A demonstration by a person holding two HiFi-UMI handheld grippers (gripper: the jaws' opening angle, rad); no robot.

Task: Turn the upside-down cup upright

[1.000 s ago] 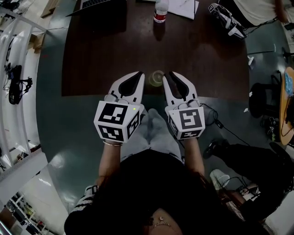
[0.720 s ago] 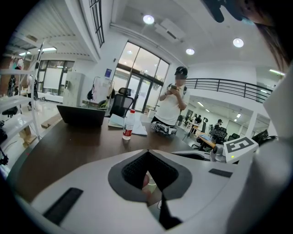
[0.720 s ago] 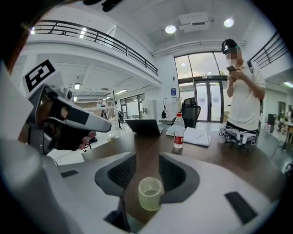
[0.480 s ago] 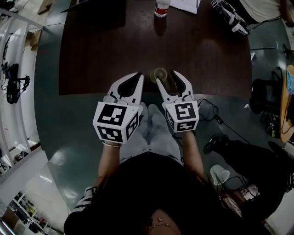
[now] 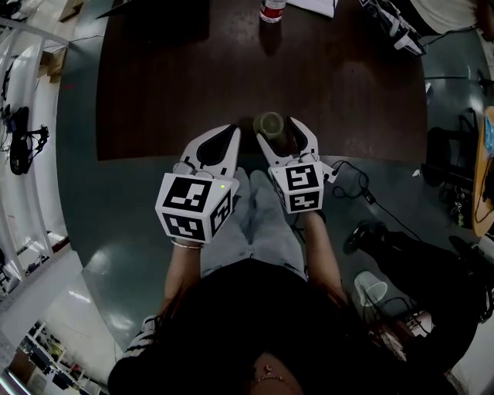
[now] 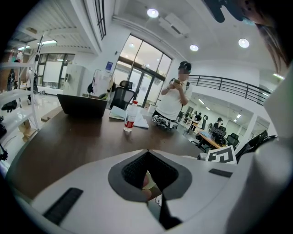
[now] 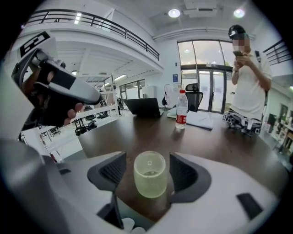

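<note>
Head view, surroundings: we note a dark table [image 5: 154,92] with a red-labelled bottle [image 5: 271,11] at its far edge, well apart from both grippers.
Head view, task item: the cup [image 5: 269,123] stands near the table's near edge, between the fingers of the right gripper [image 5: 278,131].
Head view, obstruction: the left gripper [image 5: 229,133] sits just left of the cup, apart from it.
Left gripper view, fingers: clenched together.
Left gripper view, surroundings: laptop [image 6: 82,104], bottle and papers [image 6: 137,121] lie far up the table, and a person [image 6: 171,98] stands beyond.
Right gripper view, container: the cup [image 7: 149,173] is pale, translucent and mouth-down with its base uppermost. We cannot tell the bottle's fill.
Right gripper view, fingers: released, having just been opening. The pads flank the cup on both sides, and neither presses on it.
</note>
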